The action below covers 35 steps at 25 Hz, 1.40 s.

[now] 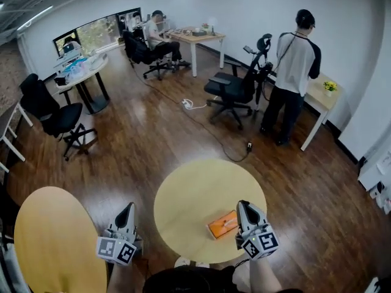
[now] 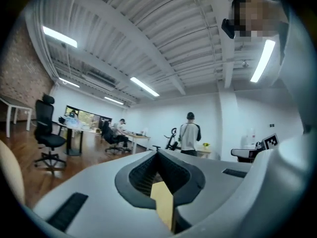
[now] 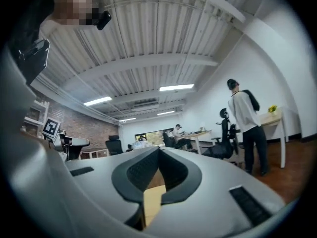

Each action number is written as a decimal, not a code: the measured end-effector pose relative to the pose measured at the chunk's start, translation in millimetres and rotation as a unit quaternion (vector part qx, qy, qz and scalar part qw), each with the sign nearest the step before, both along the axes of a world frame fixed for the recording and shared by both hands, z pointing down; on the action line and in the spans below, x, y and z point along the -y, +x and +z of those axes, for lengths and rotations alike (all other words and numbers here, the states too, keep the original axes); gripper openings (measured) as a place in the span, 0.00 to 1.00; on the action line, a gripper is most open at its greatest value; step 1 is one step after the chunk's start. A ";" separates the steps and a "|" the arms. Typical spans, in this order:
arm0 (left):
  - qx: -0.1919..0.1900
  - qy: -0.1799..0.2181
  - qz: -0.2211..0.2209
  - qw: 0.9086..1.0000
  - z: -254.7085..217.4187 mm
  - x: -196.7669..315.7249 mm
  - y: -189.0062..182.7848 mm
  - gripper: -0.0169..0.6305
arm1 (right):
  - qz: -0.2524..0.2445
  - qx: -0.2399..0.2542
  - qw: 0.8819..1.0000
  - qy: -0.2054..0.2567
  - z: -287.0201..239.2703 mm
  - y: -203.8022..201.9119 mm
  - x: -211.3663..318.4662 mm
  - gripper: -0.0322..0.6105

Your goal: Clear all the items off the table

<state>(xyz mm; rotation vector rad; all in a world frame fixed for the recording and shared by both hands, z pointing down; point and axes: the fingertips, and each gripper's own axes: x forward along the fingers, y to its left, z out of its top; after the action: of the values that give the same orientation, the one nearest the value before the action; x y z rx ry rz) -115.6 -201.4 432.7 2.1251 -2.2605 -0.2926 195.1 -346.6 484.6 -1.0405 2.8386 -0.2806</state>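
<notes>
The left gripper (image 1: 129, 207) hangs beside the near left edge of the round yellow table (image 1: 183, 194), over the wooden floor (image 1: 153, 133), with its jaws pressed together on nothing. The right gripper (image 1: 242, 204) sits over the table's near right part, its jaws also closed and empty. A flat orange box (image 1: 223, 224) lies on the table near its near edge, just left of the right gripper, while a second yellow table (image 1: 55, 243) stands at the near left and a standing person (image 1: 296, 72) faces a white desk (image 1: 321, 99) at the far right.
</notes>
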 end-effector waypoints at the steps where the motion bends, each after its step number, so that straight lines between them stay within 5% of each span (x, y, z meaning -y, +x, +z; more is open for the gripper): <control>1: 0.003 -0.004 -0.035 0.999 -0.5 -21.1 -11.3 0.03 | -0.034 0.003 0.999 -0.003 3.8 -22.6 1.3 0.06; 7: -0.003 -0.020 -0.221 0.975 2.2 -140.2 -39.1 0.03 | -0.195 -0.017 0.981 0.010 1.3 -122.5 -10.2 0.06; 13: -0.006 -0.003 -0.335 0.942 1.6 -237.8 -54.7 0.03 | -0.307 -0.029 0.950 0.041 -17.5 -208.8 -62.0 0.06; 17: -0.017 0.018 -0.377 0.926 2.6 -297.6 -78.5 0.03 | -0.349 -0.076 0.929 0.097 -35.1 -247.3 -118.0 0.06; 23: 0.001 0.049 -0.388 0.920 -10.5 -358.6 -103.9 0.03 | -0.366 -0.062 0.920 0.128 -42.9 -290.9 -175.4 0.06; 31: 0.030 0.063 -0.473 0.878 -17.5 -492.9 -125.7 0.03 | -0.475 -0.048 0.863 0.164 -53.0 -361.1 -311.2 0.06; 35: 0.041 0.058 -0.537 0.840 -20.9 -572.9 -116.9 0.03 | -0.526 -0.013 0.837 0.150 -58.1 -401.4 -382.5 0.06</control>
<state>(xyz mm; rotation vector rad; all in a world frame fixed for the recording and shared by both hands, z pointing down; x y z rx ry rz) -232.5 371.5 411.7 0.6357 -3.2824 -0.3382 -206.3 35.9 426.4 0.6493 2.9998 0.1201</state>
